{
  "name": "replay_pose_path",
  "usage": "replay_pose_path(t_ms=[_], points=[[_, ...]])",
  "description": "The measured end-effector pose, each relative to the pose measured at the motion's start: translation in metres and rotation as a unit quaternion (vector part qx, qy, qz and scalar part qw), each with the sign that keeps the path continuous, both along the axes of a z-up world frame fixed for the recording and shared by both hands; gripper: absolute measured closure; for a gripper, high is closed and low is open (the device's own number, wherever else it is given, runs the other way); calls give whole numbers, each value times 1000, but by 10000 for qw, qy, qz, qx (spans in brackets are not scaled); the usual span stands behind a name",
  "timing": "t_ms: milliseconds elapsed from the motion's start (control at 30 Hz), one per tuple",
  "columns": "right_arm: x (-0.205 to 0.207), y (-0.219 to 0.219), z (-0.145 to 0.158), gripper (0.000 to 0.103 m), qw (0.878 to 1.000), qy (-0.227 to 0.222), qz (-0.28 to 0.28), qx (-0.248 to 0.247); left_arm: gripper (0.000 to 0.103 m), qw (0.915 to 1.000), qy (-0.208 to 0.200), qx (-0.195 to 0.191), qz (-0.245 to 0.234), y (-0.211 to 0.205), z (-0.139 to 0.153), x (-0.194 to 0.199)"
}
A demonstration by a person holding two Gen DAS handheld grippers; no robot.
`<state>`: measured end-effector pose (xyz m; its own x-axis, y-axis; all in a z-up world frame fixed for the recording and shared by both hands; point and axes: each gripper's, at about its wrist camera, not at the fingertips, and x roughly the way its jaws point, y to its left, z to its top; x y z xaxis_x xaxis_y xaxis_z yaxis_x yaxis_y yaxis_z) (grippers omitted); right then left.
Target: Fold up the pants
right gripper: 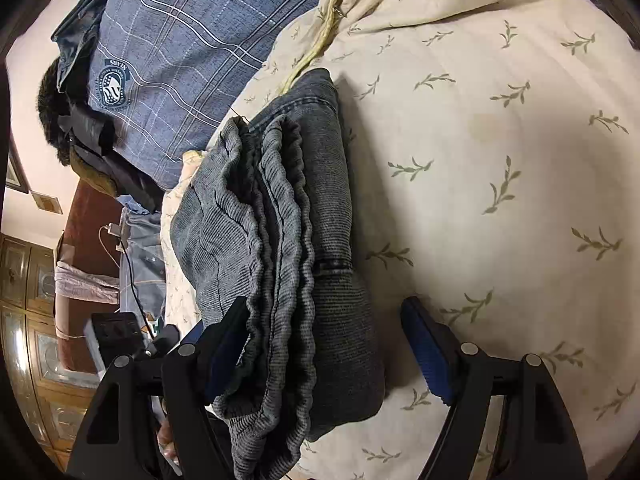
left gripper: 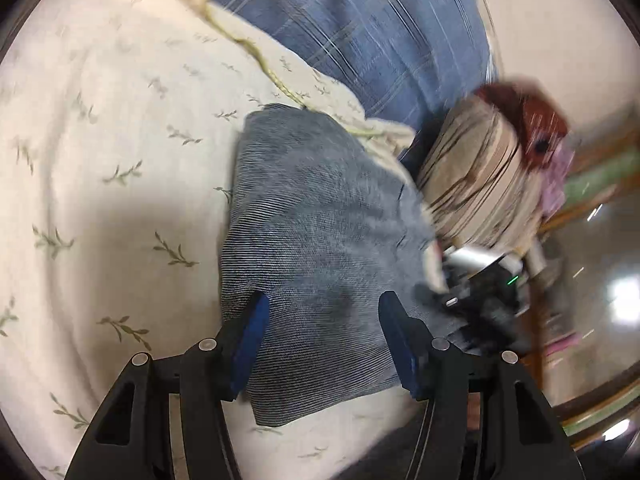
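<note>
Leaf-print bedspread (right gripper: 500, 128); folded pants (right gripper: 288, 240) between spread right claw (right gripper: 324, 320) fingers

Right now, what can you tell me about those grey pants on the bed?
The pants are grey, ribbed like corduroy or faded denim, and already folded into a thick stack of several layers, wavy edges showing along one side. They lie on a cream bedspread printed with leaf sprigs, next to a blue plaid pillow. The right gripper straddles the near end, jaws open; whether a pad touches the cloth is unclear. The left gripper hangs open over the flat top layer.
</note>
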<state>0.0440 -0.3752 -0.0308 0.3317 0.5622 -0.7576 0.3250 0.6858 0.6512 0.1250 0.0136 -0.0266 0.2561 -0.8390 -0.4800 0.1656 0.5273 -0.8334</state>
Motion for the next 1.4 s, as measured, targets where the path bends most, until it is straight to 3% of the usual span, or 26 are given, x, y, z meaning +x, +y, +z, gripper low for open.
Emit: replay_pose_path(t_ms=[100, 200, 333, 400, 500, 567, 633, 733, 833, 933, 1000, 1033, 1133, 1167, 1200, 1267, 1400], points=[[0, -4, -2, 29, 9996, -109, -153, 188, 43, 9982, 262, -441, 311, 21, -11, 12], [1, -1, -2, 29, 9997, -120, -120, 202, 41, 9980, 307, 31, 556, 35, -17, 19], [2, 5, 0, 29, 9998, -134, 45, 116, 41, 9963, 821, 102, -224, 11, -37, 20], [2, 7, -1, 36, 9998, -161, 77, 76, 46, 9963, 650, 341, -443, -3, -36, 16], [3, 18, 4, 57, 9989, -265, 336, -176, 75, 9942, 128, 1006, -347, -9, -24, 7], [2, 26, 14, 63, 9970, -499, 476, -347, 82, 9965, -7, 822, -176, 3, -17, 3], [0, 34, 24, 66, 9952, -737, 541, -354, 83, 9972, -417, 617, -12, 21, 4, -1], [-11, 55, 40, 67, 9903, -1277, 554, -41, 83, 9927, -928, 756, 130, 45, 35, -12], [-15, 81, 32, 67, 9892, -1344, 571, 144, 81, 9882, -1051, 1102, 149, 68, 40, -23], [-12, 106, 6, 61, 9915, -890, 945, -46, 79, 9859, -560, 1570, 150, 80, 9, -29], [-13, 107, 4, 47, 9921, -827, 933, -109, 73, 9893, 28, 1436, 263, 86, -12, -22], [-13, 106, 7, 46, 9926, -814, 896, -106, 73, 9914, 127, 1262, 333, 90, -12, -21], [-18, 104, 23, 41, 9903, -980, 923, -346, 60, 9926, -288, 1095, 450, 102, 11, -29], [-18, 104, 28, 36, 9894, -1028, 958, -362, 48, 9919, -401, 1079, 546, 103, 17, -32], [-17, 104, 30, 34, 9892, -1048, 959, -365, 43, 9914, -447, 1064, 612, 104, 20, -37], [-11, 102, 37, 34, 9894, -964, 982, -454, 43, 9907, -452, 1126, 618, 103, 27, -37], [7, 96, 52, 20, 9885, -1086, 805, -679, 42, 9882, -437, 1359, 558, 85, 42, -13]])
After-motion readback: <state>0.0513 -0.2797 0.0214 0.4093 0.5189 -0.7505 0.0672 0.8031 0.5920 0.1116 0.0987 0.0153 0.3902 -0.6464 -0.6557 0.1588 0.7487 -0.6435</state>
